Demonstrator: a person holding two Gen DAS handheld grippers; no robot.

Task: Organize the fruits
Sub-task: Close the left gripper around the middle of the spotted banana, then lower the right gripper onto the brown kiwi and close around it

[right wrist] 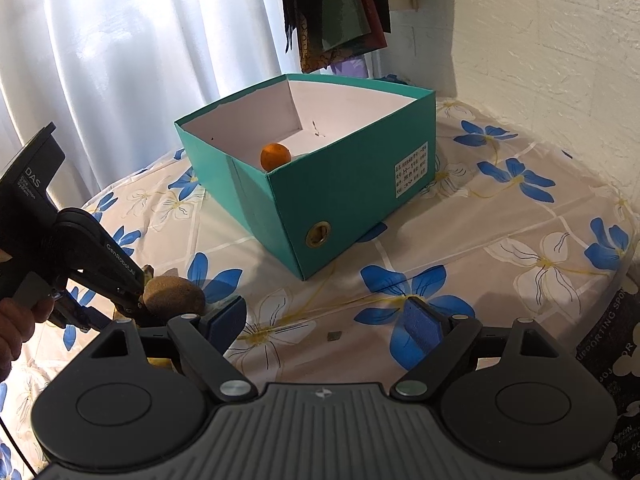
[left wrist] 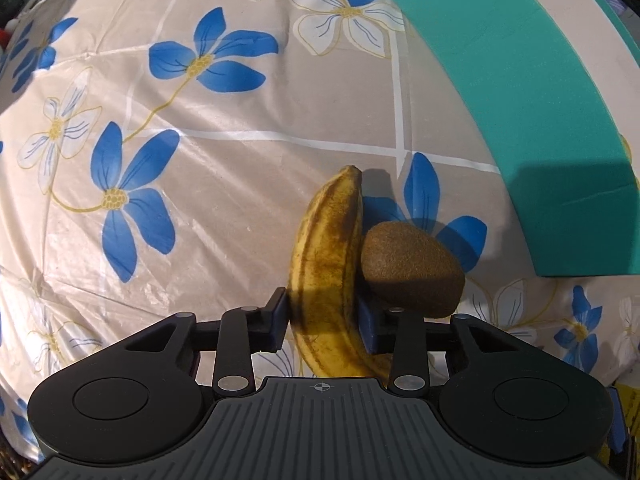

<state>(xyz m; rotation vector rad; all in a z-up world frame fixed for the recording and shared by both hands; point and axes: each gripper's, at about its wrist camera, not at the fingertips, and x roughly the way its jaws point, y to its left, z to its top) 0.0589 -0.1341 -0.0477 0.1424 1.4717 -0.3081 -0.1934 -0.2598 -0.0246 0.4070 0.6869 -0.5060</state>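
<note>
**Banana in the left grip, box waiting across the table**

Blue pads [left wrist: 280, 322] of your left gripper [left wrist: 324, 320] sit nearest the lens, pressed on either side of a speckled banana [left wrist: 326, 264], so the jaws are clenched on the fruit low on its body, near the stem end. That low hold leaves most of the banana's length projecting forward, tip pointing away from you. A kiwi [left wrist: 412, 276] lies touching the banana's right flank and sits just above the right pad; judged from this contact, lifting the banana may nudge or roll it. Both fruits lie on the flowered tablecloth [left wrist: 160, 200], with the teal box [left wrist: 520, 120] near on the right.

Your right gripper [right wrist: 326, 330] hovers over the cloth with its jaws spread wide and nothing between them, aimed toward the box. One orange fruit [right wrist: 275, 155] already rests on the box's white floor, which suggests the box is the collecting place. From this view the left gripper and kiwi appear at lower left, well apart from the box opening; the banana itself is mostly hidden there.
</note>
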